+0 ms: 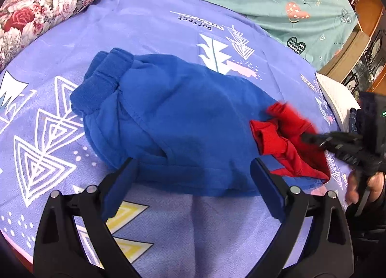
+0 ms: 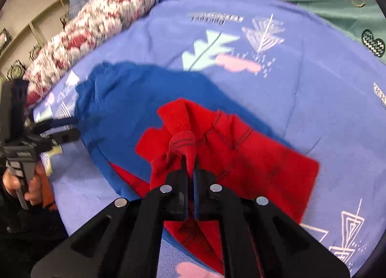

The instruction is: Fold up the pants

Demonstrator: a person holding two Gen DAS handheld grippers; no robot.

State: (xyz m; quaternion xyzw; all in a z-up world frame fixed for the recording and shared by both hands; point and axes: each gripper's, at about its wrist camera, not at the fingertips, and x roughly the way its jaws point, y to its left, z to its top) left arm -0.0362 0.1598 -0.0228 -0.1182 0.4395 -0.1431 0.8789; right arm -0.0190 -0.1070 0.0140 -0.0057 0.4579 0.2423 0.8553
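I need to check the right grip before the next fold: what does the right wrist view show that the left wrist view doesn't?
Only the right wrist view shows the right gripper shut on a bunched tuft of the red pants, and the left gripper from the side, held in a hand.

Only the left wrist view shows the left gripper open at the near edge of the blue pants, and their ribbed cuffs.

Both show the blue pants overlapped by the red ones, the purple sheet and the floral pillow.
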